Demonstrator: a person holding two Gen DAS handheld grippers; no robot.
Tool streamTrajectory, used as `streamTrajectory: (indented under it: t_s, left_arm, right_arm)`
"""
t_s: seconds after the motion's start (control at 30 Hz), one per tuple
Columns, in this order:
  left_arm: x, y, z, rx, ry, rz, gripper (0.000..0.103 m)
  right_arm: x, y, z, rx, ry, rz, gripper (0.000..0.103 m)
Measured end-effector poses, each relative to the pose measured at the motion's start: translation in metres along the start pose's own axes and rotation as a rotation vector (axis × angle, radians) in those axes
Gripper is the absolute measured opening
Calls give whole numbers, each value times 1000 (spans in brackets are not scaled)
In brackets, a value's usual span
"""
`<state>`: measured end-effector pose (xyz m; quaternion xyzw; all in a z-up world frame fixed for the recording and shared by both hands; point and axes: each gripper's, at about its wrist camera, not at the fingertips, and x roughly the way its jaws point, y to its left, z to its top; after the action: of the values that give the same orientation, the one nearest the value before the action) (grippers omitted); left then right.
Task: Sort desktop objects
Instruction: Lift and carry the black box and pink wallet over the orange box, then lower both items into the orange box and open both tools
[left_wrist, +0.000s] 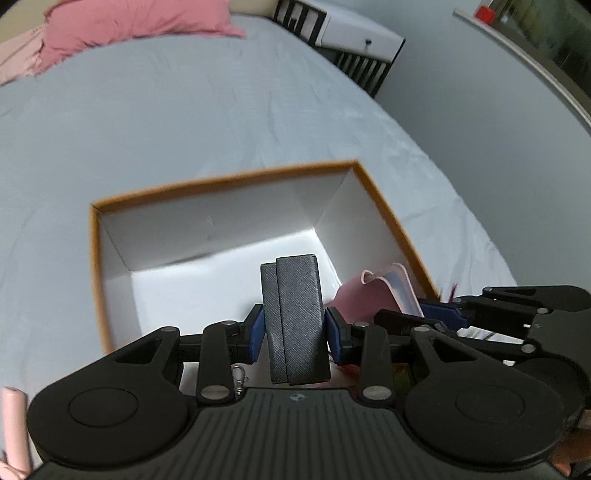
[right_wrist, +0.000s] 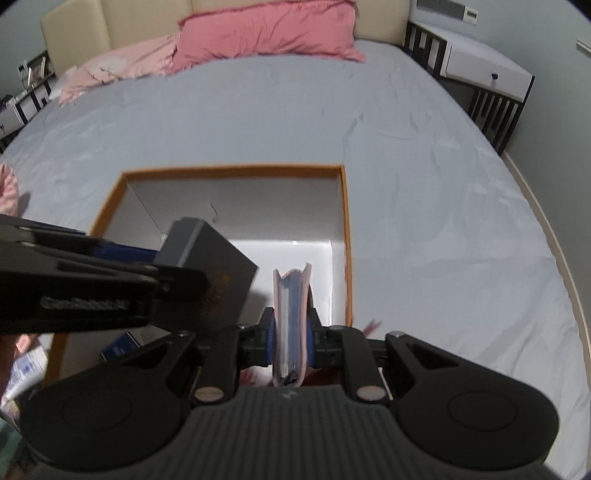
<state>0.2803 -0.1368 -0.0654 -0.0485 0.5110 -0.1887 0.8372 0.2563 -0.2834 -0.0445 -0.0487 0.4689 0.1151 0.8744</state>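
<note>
My left gripper (left_wrist: 295, 334) is shut on a dark grey textured case (left_wrist: 295, 317), held upright over the near part of an open box (left_wrist: 221, 177) with an orange rim and white inside. In the right wrist view the same case (right_wrist: 214, 273) and the left gripper (right_wrist: 122, 258) come in from the left. My right gripper (right_wrist: 291, 343) is shut on a pink-covered notebook (right_wrist: 291, 317), held on edge above the box (right_wrist: 236, 168). The left wrist view shows that notebook (left_wrist: 373, 295) and the right gripper (left_wrist: 436, 314) at the box's right corner.
The box sits on a bed with a pale blue sheet (right_wrist: 258, 122); pink pillows (right_wrist: 266, 33) lie at the head. A white nightstand (right_wrist: 484, 70) stands to the right. A small blue item (right_wrist: 122, 347) lies inside the box. A pink tube (left_wrist: 14, 428) shows at lower left.
</note>
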Motion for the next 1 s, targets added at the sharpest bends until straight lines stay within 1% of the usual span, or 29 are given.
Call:
streamTrajectory:
  t_s: [0.07, 0.23, 0.4, 0.57, 0.63, 0.7, 0.83, 0.9, 1.0]
  left_arm:
    - [10, 0, -2, -3, 14, 10, 39]
    - [21, 3, -5, -33, 32, -1, 39]
    - [26, 6, -7, -60, 35, -6, 39]
    - [32, 5, -9, -83, 34, -9, 39]
    - [33, 3, -10, -78, 36, -1, 39]
    - [34, -2, -11, -73, 43, 1, 39]
    - [37, -9, -12, -93, 59, -22, 39]
    - [38, -13, -12, -99, 58, -20, 39]
    - [39, -15, -12, -125, 62, -27, 39]
  right_arm:
    - [6, -3, 0, 19, 18, -1, 17]
    - [9, -8, 0, 41, 39, 6, 17]
    - [11, -4, 6, 53, 68, -24, 18]
    - [6, -8, 6, 96, 69, -3, 19]
    - [1, -9, 6, 109, 57, 0, 20]
    - [-9, -9, 7, 115, 22, -13, 25]
    - [-26, -15, 10, 141, -40, -10, 25]
    - [-31, -18, 10, 149, -62, -30, 26]
    - [-31, -26, 7, 170, -69, -50, 27]
